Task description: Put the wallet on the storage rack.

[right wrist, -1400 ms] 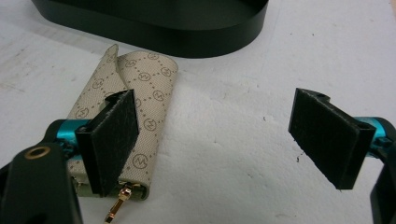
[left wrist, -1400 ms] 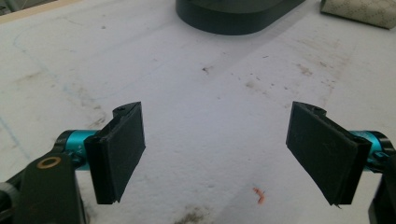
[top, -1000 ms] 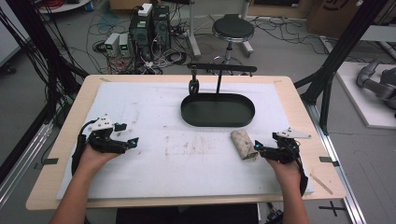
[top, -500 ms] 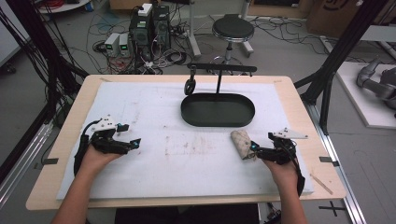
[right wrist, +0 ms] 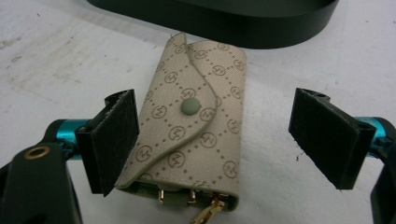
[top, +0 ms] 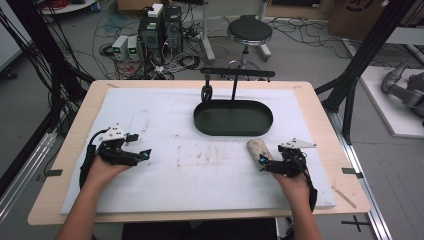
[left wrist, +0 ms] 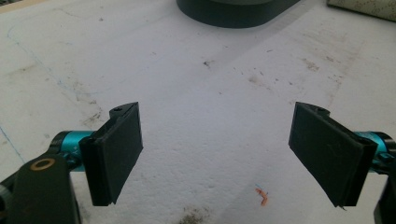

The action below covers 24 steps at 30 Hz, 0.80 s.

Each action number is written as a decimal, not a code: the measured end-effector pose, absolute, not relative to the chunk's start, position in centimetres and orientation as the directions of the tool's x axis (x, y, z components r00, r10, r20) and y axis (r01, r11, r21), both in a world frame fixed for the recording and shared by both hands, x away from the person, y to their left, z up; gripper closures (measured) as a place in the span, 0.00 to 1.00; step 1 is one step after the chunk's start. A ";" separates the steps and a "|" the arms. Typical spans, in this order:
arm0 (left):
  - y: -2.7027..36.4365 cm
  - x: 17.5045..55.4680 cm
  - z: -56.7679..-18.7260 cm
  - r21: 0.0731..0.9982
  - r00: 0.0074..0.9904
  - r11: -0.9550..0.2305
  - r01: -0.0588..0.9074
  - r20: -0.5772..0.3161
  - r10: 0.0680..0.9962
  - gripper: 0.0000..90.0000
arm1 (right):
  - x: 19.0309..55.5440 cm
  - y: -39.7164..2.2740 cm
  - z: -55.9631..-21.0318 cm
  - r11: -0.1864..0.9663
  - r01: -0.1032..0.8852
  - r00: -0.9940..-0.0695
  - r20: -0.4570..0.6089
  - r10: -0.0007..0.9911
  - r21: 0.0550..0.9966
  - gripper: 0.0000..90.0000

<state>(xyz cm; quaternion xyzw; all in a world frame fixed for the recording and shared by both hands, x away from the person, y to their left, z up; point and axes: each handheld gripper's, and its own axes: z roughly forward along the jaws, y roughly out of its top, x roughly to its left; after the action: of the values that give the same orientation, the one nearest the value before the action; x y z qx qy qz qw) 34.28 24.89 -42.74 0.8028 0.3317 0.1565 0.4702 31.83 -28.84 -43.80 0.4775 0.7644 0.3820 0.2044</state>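
Beige monogram-print key pouch [right wrist: 191,135] with snap flap sits between the right gripper [right wrist: 212,140] jaws, low centre of the right gripper view. Jaws spread wide, not clamping yet; the left-hand pad looks to be at or just touching the pouch edge, the right-hand pad stands clear of it. Pouch lies flat on the white foam mat [top: 165,190], flap up, brass clips poking out of the near end. Gripper straddles its width, likely because that's the narrow axis that fits the opening.

High view: right gripper [top: 270,164] at lower right of frame, pouch [top: 257,152] right in front of it. Left gripper [top: 141,154] at lower left, jaws spread, holding nothing, resting low on the mat well apart from the pouch. Looks parked so it stays out of the way.

Left gripper view: bare stained foam between the jaws, small orange scrap [left wrist: 262,196] near the bottom.

Further up, black oval metal tray [top: 234,118] with an upright post and crossbar [top: 238,73], dark hook hanging off the bar's left end. Tray rim is just beyond the pouch in the right gripper view [right wrist: 233,21]. Probable destination for the pouch, my guess only.

Next step as I read it: close on the pouch sides, then lift.
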 end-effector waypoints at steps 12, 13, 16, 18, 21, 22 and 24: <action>25.0 34.3 -42.8 0.858 0.733 -0.341 0.385 -0.059 0.678 0.19 | 31.9 -26.9 -45.0 0.294 0.617 -0.467 0.039 0.883 0.730 0.18; 24.9 34.3 -42.8 0.856 0.734 -0.344 0.385 -0.058 0.677 0.19 | 32.0 -26.8 -45.2 0.300 0.627 -0.466 0.037 0.884 0.718 0.18; 24.8 34.3 -42.9 0.854 0.733 -0.346 0.388 -0.058 0.678 0.19 | 32.2 -26.4 -45.4 0.336 0.640 -0.472 0.009 0.881 0.691 0.18; 24.8 34.3 -43.0 0.854 0.733 -0.344 0.389 -0.061 0.678 0.19 | 32.2 -26.2 -45.4 0.348 0.638 -0.473 -0.007 0.881 0.687 0.18; 24.7 34.3 -43.1 0.854 0.731 -0.343 0.392 -0.063 0.679 0.19 | 32.2 -26.2 -45.4 0.341 0.639 -0.469 -0.002 0.883 0.689 0.19; 24.7 34.3 -43.1 0.852 0.731 -0.345 0.394 -0.063 0.679 0.19 | 32.2 -26.3 -45.4 0.346 0.638 -0.472 -0.006 0.882 0.688 0.19; 24.7 34.3 -43.1 0.851 0.732 -0.348 0.393 -0.061 0.678 0.19 | 32.1 -26.3 -45.4 0.341 0.635 -0.468 -0.006 0.884 0.693 0.27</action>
<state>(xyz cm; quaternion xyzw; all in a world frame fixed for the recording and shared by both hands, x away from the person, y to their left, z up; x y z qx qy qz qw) 34.29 24.69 -43.07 0.8064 0.3323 0.1535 0.4645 32.07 -26.28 -45.40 0.4775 0.7951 0.3189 0.1951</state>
